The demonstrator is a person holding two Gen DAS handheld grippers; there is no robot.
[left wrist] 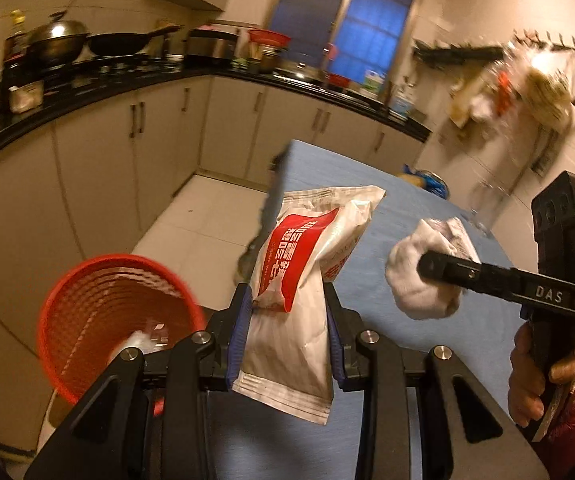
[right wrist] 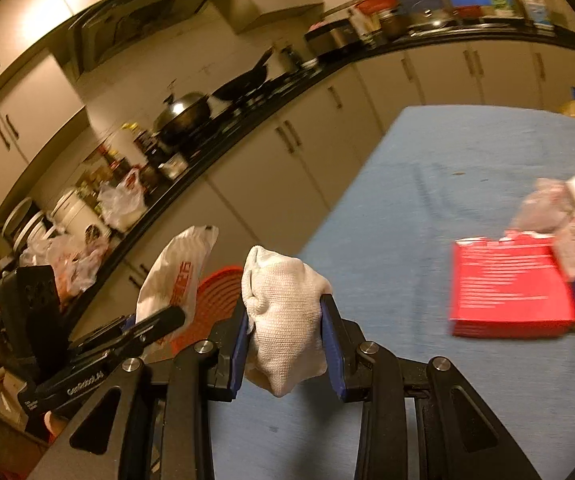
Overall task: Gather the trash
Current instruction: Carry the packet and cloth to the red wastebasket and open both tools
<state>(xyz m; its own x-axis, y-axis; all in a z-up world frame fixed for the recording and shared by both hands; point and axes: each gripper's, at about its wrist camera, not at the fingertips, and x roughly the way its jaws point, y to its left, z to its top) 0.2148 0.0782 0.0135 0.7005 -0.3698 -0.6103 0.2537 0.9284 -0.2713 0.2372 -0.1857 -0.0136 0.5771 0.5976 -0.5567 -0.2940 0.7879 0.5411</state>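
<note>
My left gripper point(left wrist: 289, 300) is shut on a white snack bag with a red label point(left wrist: 299, 280) and holds it above the left edge of the blue table point(left wrist: 407, 208). A red mesh basket point(left wrist: 99, 320) stands on the floor to its lower left, with some white trash inside. My right gripper point(right wrist: 285, 308) is shut on a crumpled white cloth wad point(right wrist: 283, 320) over the table's left edge; it also shows in the left wrist view point(left wrist: 423, 268). The left gripper with its bag point(right wrist: 175, 272) and the basket point(right wrist: 219, 292) show left of it.
A red box point(right wrist: 511, 292) and a crumpled wrapper with a white carton point(right wrist: 559, 208) lie on the blue table point(right wrist: 427, 200) to the right. A blue and yellow bag point(left wrist: 423, 178) sits at the far end. A black counter point(left wrist: 127, 80) with pans runs behind.
</note>
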